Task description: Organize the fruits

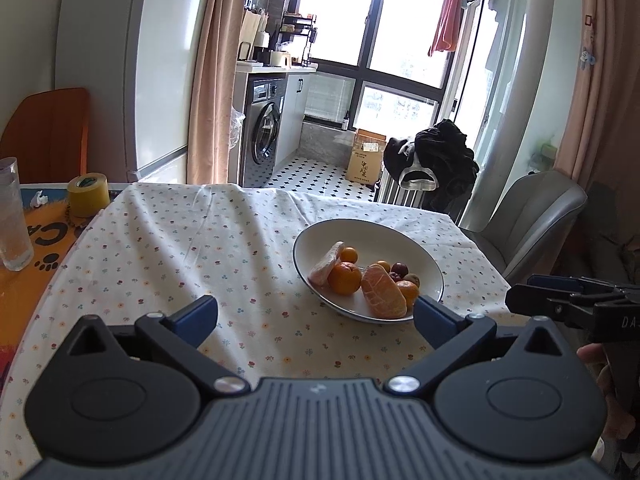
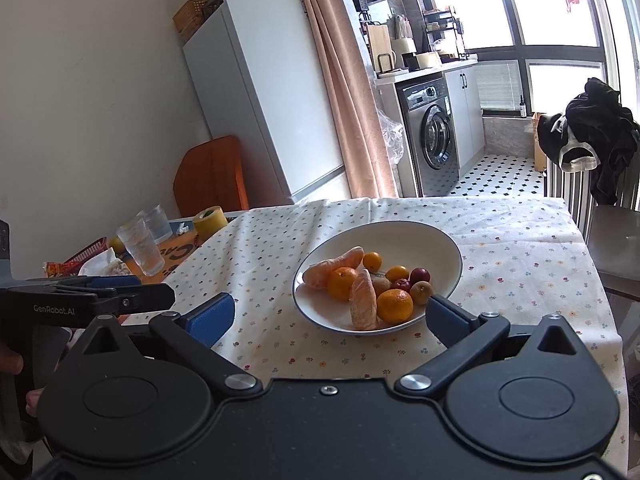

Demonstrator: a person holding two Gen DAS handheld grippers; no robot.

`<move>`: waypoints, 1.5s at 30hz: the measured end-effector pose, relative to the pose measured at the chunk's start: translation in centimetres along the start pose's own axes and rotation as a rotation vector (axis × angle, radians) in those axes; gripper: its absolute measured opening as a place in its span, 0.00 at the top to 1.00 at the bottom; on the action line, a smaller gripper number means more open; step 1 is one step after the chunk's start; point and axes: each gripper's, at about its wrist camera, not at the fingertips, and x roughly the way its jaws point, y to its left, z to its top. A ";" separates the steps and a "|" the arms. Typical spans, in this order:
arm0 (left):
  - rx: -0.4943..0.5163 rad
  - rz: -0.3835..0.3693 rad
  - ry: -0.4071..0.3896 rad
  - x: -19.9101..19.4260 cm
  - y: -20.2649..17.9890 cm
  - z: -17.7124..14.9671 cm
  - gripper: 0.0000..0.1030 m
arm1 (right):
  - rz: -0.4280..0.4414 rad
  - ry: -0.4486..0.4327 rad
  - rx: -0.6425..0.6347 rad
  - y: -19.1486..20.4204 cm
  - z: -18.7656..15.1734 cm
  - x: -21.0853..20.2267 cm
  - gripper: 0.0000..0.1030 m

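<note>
At 9 o'clock in the left wrist view a clear glass (image 1: 11, 216) stands on an orange mat, with a yellow tape roll (image 1: 88, 194) just beside it at 10 o'clock. The left gripper (image 1: 314, 314) hovers over the flowered tablecloth (image 1: 180, 248), its 2 blue-padded jaws spread wide and holding nothing. Toward 2 o'clock from it sits the white bowl (image 1: 384, 232), which holds the fruit: 2 peeled citrus pieces (image 1: 382, 292), several small oranges (image 1: 345, 278) and a few dark red and brownish small fruits. The bowl's near rim lies just beside the left gripper's right-hand pad. At 3 o'clock the right gripper (image 1: 520, 294) shows side-on, with a hand (image 1: 600, 364) below it.

In the right wrist view the left gripper (image 2: 168, 292) enters at 9 o'clock. The right gripper (image 2: 330, 318) is likewise parted wide and empty, the bowl (image 2: 400, 236) between its 2 pads and slightly beyond them. A grey chair (image 2: 616, 248) stands at 3 o'clock.
</note>
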 end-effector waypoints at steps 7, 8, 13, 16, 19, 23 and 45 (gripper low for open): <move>0.008 -0.003 -0.007 -2.3 -0.3 -1.0 0.00 | 0.008 -0.003 -0.011 0.6 -0.3 -1.9 0.00; 0.008 -0.004 -0.008 -2.6 -0.3 -1.1 0.00 | 0.009 -0.003 -0.014 0.7 -0.4 -2.2 0.00; 0.007 -0.002 -0.006 -4.4 -0.4 -1.8 0.00 | 0.007 0.020 -0.032 1.5 -0.8 -3.6 0.00; 0.022 0.006 0.004 -5.2 -0.7 -2.5 0.00 | 0.008 0.025 -0.043 1.9 -1.1 -4.4 0.00; 0.021 0.010 0.014 -5.8 -0.7 -3.0 0.00 | 0.014 0.031 -0.047 2.2 -1.4 -5.1 0.00; 0.019 0.014 0.029 -6.4 -0.7 -3.6 0.00 | 0.017 0.034 -0.056 2.6 -1.7 -5.8 0.00; 0.011 0.047 0.014 -8.3 0.2 -4.0 0.00 | 0.045 0.040 -0.079 3.7 -2.0 -6.8 0.00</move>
